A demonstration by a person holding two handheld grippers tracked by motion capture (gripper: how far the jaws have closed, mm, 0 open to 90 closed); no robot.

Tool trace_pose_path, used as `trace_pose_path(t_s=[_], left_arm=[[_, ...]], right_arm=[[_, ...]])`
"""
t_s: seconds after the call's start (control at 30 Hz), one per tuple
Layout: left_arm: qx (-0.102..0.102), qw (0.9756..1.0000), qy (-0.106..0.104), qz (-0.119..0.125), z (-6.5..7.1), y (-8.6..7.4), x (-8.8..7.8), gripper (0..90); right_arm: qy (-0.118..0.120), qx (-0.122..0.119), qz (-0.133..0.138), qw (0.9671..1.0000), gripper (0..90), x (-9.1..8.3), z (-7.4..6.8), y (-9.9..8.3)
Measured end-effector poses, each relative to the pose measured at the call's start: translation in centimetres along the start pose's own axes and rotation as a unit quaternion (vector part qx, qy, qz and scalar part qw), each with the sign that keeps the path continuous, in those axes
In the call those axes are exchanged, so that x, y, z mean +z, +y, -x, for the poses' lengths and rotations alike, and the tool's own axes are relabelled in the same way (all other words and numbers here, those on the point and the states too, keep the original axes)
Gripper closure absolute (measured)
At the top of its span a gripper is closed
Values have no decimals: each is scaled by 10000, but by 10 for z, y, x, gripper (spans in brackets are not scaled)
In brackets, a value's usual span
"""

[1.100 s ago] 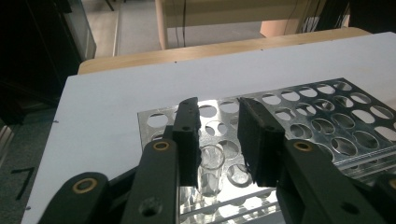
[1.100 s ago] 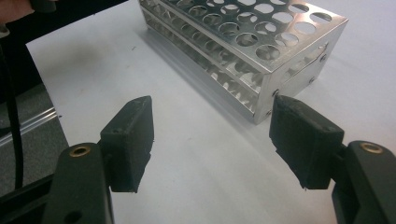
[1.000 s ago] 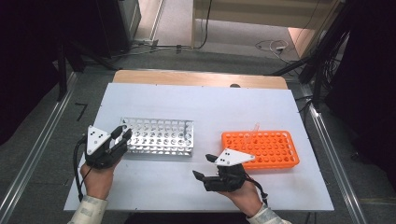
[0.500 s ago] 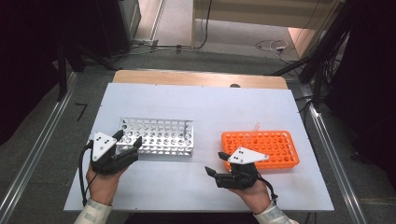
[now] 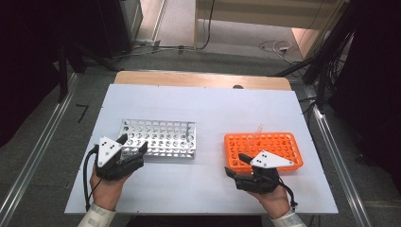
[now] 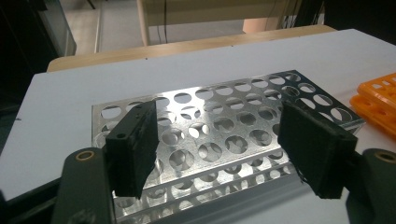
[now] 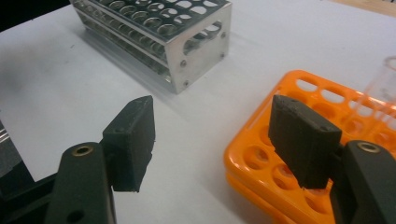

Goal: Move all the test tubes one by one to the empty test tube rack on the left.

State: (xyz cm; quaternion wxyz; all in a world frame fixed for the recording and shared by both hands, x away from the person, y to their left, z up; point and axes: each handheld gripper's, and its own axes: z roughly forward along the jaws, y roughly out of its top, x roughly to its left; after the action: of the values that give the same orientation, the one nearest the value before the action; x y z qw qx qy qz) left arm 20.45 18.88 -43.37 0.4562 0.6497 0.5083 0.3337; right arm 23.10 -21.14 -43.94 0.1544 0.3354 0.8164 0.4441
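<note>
tube (image 7: 379, 88) blurred, cut off at edge

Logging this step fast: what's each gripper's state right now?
Left gripper: open, fingers have just been opening, nothing between them, over the metal rack.
Right gripper: open, holding nothing, beside the orange rack.

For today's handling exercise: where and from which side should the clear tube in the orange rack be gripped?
Grip the clear tube on its upper length, above the orange rack, coming from above and the near side. Its lower part sits in a hole, it leans, and the right tool hangs open just in front.
</note>
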Motion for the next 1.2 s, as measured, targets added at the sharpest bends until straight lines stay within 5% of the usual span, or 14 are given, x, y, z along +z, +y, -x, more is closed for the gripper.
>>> trace_pose_path(t_s=[0.53,1.2], left_arm=[[8,10000,19,-41,0,-1,1,271],[26,10000,9,-60,1,-2,2,275]], right_arm=[[-636,266,-55,9976,314,-4,30,-11],[-1171,333,-163,9924,573,21,52,-10]])
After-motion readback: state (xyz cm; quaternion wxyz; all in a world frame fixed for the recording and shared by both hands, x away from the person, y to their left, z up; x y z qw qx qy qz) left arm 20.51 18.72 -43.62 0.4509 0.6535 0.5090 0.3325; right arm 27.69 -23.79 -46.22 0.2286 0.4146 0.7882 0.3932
